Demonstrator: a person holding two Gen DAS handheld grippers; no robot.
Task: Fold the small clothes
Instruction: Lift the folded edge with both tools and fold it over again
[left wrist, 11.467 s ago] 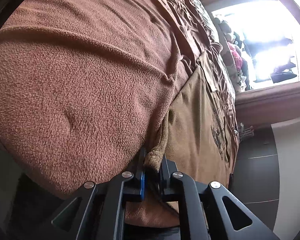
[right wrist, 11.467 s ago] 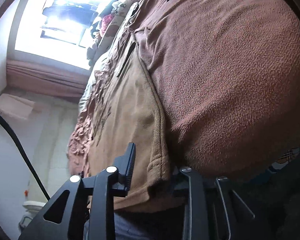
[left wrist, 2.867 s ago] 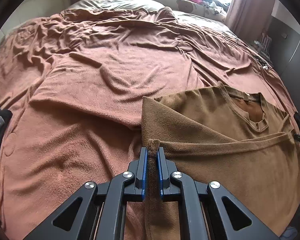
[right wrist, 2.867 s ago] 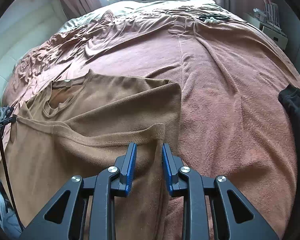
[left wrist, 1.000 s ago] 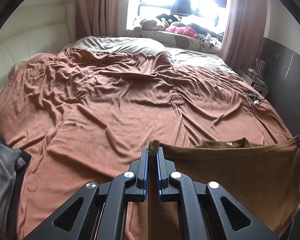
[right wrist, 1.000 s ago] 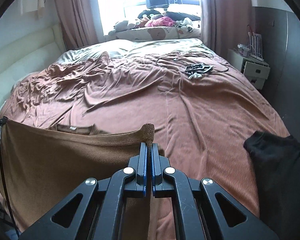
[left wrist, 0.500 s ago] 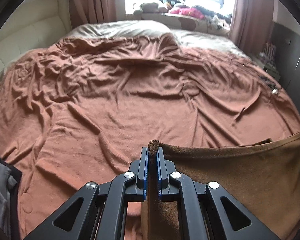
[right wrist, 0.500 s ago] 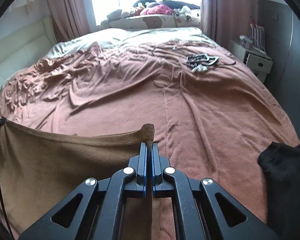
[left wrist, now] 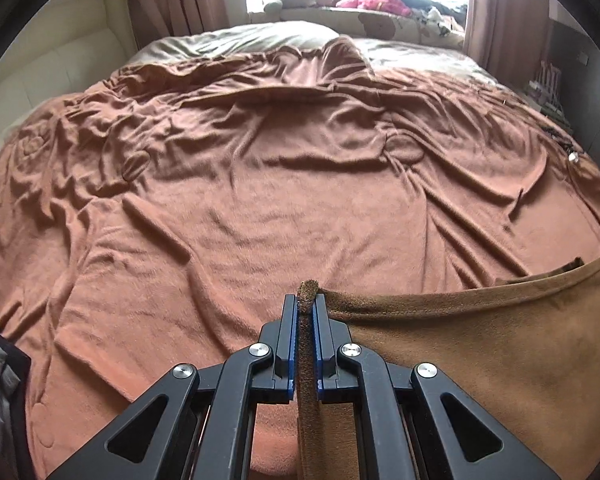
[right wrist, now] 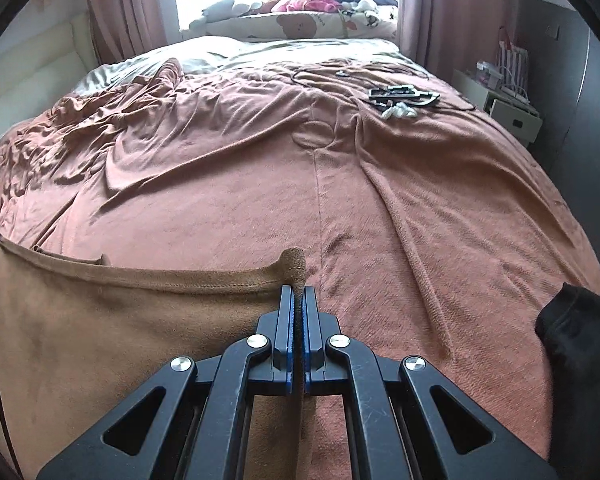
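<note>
Above a rumpled bed: left gripper (left wrist: 307,312) and right gripper (right wrist: 298,304) clamped shut on opposite corners of a brown shirt (left wrist: 480,344), stretched between them over the terracotta blanket (left wrist: 260,184). Soft, light, floppy cloth, likely best pinched at hem corners. Both angled downward, well apart.

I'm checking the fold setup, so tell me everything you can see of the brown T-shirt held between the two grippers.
The brown T-shirt is tan-brown with a soft, fuzzy-looking knit and a stitched hem along its top edge. It hangs stretched like a sheet between the left gripper and the right gripper, each shut on one bunched corner, the edge sagging slightly between them. It hangs in front of the rust-coloured blanket. Its lower part is out of view.
</note>
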